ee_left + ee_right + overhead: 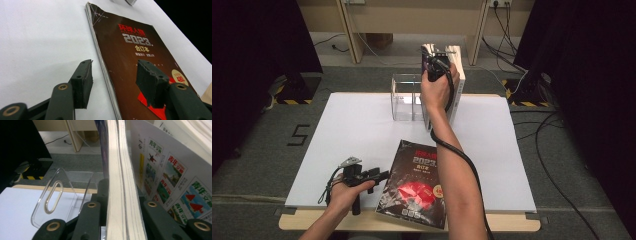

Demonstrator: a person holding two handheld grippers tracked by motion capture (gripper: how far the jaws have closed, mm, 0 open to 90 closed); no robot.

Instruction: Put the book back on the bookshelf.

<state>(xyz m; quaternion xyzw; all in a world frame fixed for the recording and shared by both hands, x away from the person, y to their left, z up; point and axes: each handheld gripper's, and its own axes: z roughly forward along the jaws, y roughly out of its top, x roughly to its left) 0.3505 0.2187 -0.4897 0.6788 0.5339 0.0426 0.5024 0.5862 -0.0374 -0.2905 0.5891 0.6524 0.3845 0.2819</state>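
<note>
White board [352,130] covered your table. Your right gripper [438,64] clamped a thick book [122,195] upright at the far edge, just right of the clear rack [404,97]. Your left gripper [362,176], jaws wide and empty, rested beside the flat magazine [414,185].

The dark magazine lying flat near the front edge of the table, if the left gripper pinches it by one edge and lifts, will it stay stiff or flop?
The dark magazine would probably sag: it is a thick stack of thin pages in a soft, creased cover. It looks fairly heavy for its size, so one-edge pinching by the left gripper may let it droop. The glossy cover might slip between the pads.
</note>
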